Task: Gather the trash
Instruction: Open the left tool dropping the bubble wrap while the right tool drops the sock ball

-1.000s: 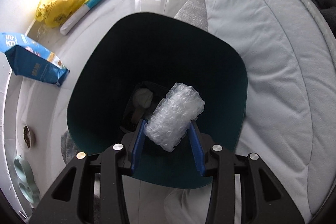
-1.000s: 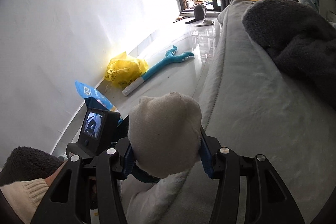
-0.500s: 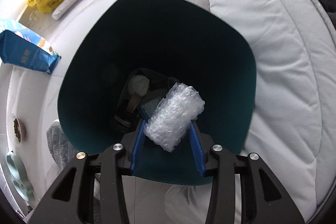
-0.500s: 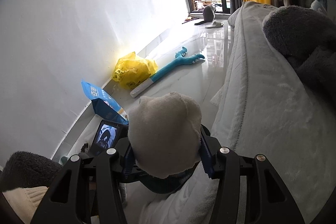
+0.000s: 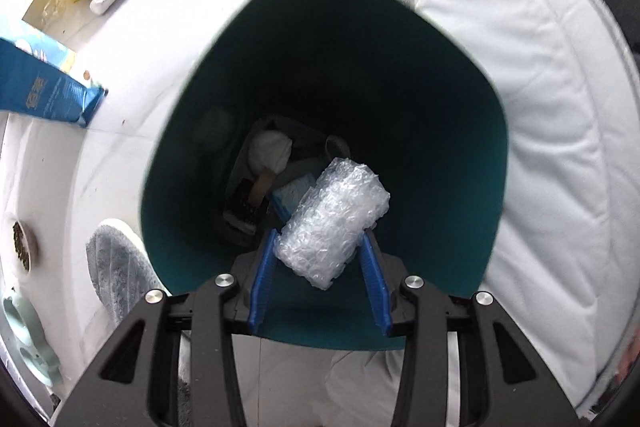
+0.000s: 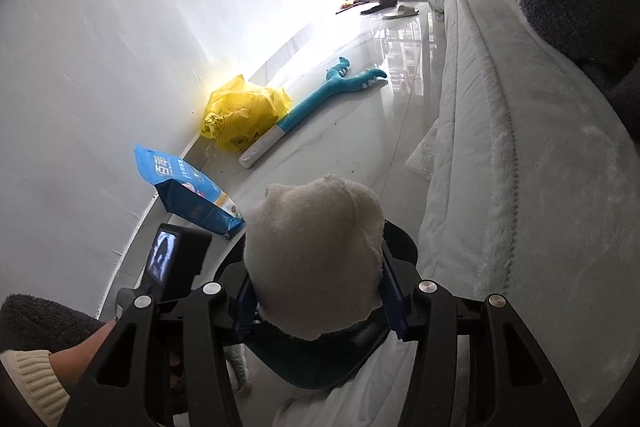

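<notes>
Two grips we log: left gripper point(image 5: 320, 259) now nearer over the teal bin point(image 5: 460, 131) of scraps, jaws clamping bubble wrap point(image 5: 334, 223); right gripper point(image 6: 316, 291) jaws clamping white wad point(image 6: 316, 259).

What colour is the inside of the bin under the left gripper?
Dark teal; the bin shows best in the left wrist view.

Left tongs point(image 5: 318, 255) clamped, angled downward; right tongs point(image 6: 316, 291) clamped
</notes>
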A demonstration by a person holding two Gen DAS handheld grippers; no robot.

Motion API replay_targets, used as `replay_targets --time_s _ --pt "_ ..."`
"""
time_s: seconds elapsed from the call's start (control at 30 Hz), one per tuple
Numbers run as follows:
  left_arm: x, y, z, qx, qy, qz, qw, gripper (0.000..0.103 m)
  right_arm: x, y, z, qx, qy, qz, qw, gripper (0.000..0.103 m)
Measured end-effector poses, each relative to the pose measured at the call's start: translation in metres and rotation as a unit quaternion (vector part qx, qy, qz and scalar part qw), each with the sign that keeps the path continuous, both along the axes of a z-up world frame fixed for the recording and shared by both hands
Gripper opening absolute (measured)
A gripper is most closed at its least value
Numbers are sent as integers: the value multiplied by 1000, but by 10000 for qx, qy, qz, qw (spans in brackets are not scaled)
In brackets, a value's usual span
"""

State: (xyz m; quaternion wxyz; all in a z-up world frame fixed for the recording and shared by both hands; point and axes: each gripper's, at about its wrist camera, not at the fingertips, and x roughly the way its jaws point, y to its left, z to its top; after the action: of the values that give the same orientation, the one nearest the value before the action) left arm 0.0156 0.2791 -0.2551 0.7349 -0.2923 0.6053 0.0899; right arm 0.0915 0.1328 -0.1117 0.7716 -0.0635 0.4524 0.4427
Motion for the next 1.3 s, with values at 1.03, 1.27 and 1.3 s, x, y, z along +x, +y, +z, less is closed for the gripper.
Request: replay_targets --time_s 1.03,1.27,1.3 --pt "-47 31 162 1927 -1879 -238 9628 82 -4 90 -96 -1525 274 368 9872 53" --pt "-67 21 211 2300 -2571 -122 9385 86 -10 92 -108 -1917 80 381 9807 53" --pt "-72 18 219 2438 -2651 -88 9329 87 -11 92 -110 -1976 59 381 9795 54"
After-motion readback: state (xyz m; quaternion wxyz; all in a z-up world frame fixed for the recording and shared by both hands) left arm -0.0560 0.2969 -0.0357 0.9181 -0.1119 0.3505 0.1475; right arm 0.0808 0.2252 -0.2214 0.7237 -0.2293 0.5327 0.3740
